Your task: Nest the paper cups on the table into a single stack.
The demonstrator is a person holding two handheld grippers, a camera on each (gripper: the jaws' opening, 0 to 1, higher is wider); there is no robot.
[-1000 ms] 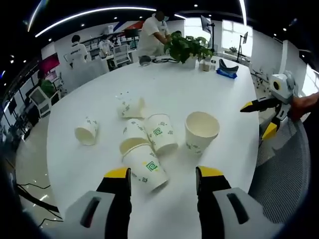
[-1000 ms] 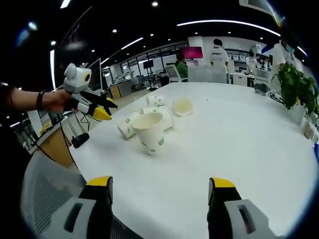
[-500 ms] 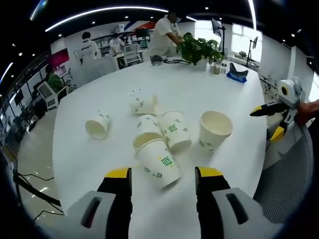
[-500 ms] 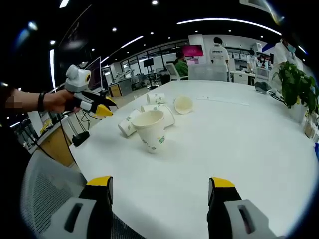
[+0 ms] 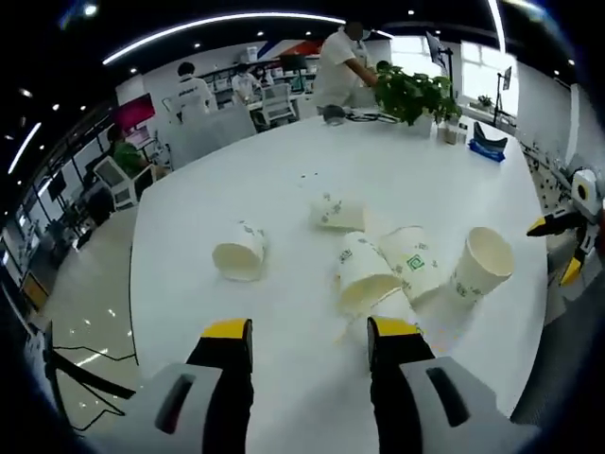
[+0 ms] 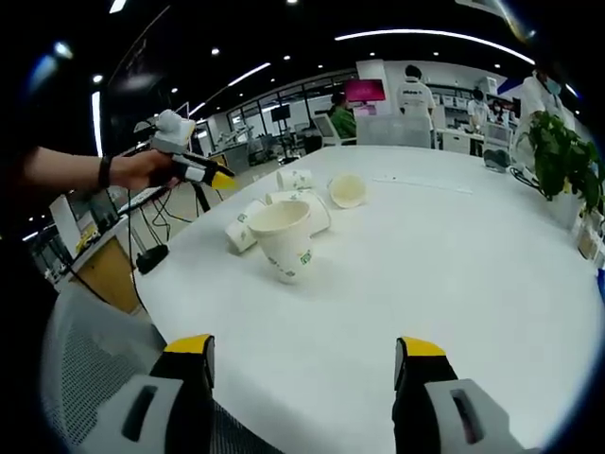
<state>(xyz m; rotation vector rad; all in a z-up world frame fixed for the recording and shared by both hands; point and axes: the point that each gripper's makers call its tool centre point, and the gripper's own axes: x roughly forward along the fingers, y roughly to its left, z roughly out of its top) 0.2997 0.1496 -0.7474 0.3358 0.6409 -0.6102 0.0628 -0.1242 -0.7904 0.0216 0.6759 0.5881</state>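
Several white paper cups with green logos lie on the round white table (image 5: 284, 180). In the left gripper view one cup (image 5: 239, 259) lies alone on its side at the left. Another cup (image 5: 338, 213) lies farther back, and a cluster of tipped cups (image 5: 364, 272) sits right of centre. An upright cup (image 5: 482, 265) stands at the right. My left gripper (image 5: 310, 345) is open just short of the cluster, holding nothing. In the right gripper view the upright cup (image 6: 284, 238) stands ahead of the tipped ones (image 6: 312, 210). My right gripper (image 6: 304, 355) is open and well short of them. The left gripper (image 6: 225, 180) hovers beyond the cups.
A potted plant (image 5: 411, 95) and small items stand at the table's far side, where a person (image 5: 345, 66) leans over. More people and desks fill the room behind. A mesh chair back (image 6: 95, 369) lies near the table's edge by my right gripper.
My left gripper has swung left and forward over the table, so the cups now sit right of its jaws. The right gripper has hardly moved. The cups lie as before.
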